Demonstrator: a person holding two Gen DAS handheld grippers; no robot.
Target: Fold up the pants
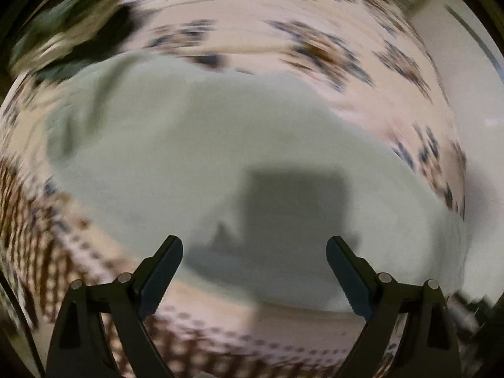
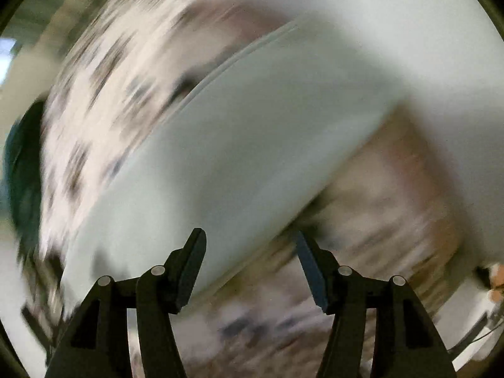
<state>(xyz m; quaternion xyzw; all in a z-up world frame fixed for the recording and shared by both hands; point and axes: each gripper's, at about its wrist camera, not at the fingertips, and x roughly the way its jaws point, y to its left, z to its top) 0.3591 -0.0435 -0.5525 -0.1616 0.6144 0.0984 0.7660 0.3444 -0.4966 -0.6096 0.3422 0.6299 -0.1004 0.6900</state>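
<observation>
In the left wrist view, the pale mint-green fabric pants (image 1: 220, 145) fill the middle of the frame as one broad, smooth mass, lying on a pink cloth-covered surface patterned with brown and dark blotches (image 1: 315, 15). The fabric looks soft and matte, with a rumpled fold at its left end and a rounded edge curving down on the right. A dark, blocky shadow falls across its lower middle. The left hand-held gripper (image 1: 254, 245) hangs above the near edge of the pants with its black fingers (image 1: 163, 264) spread wide apart, grasping nothing. A dark green shape (image 1: 78, 34) sits at the upper left, too blurred to identify. The whole picture is smeared by motion.

In the right wrist view, the same pants (image 2: 252, 145) run as a wide diagonal band from lower left to upper right, with a raised seam or hem line along the upper edge. A second pale stretch of the fabric crosses the top right. The patterned surface (image 2: 104, 72) shows on both sides of the band. The right hand-held gripper (image 2: 249, 242) is released, its fingers (image 2: 189, 264) apart, the left one over the lower edge of the pants, the right one over the patterned cloth. Blur hides whether either finger touches the fabric.
</observation>
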